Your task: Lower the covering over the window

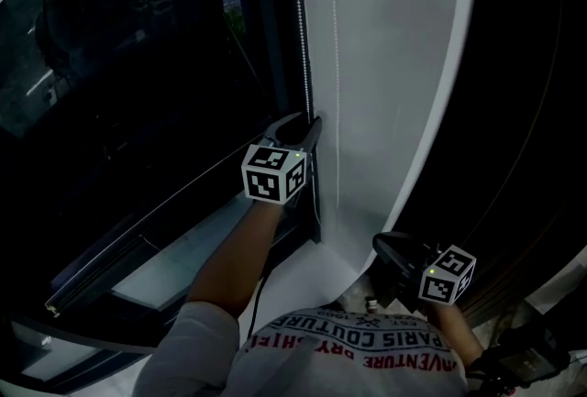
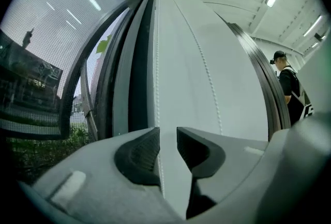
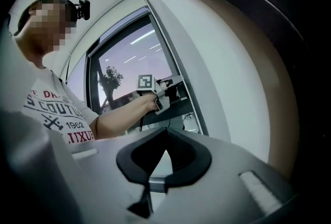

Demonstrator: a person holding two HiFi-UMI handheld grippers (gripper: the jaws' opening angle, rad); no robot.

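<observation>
Left gripper point(image 2: 168, 132) jaws apart, pads not pressing anything; bead chain point(image 2: 156, 88) runs up through the gap, close to the left pad. Second strand point(image 2: 207, 73) of the chain hangs just right of the jaws, on the white wall panel point(image 2: 181, 52) straight ahead. Left of the jaws: dark window frame point(image 2: 137, 78), then glass. Up and left of the jaws is the covering point(image 2: 41, 36), a see-through mesh sheet over the window; its dark bottom bar point(image 2: 31, 127) looks about level with the jaws, but the dim wide-angle view makes that unsure. Far right of the jaws, a person point(image 2: 289, 88) stands in the background.

Right gripper point(image 3: 165, 132) jaws together, tips meeting, nothing between them. Beyond and above them, the left gripper's marker cube point(image 3: 146, 82) at the chain by the window frame. In the head view the right gripper point(image 1: 390, 248) sits low by the torso, well apart from the chain
</observation>
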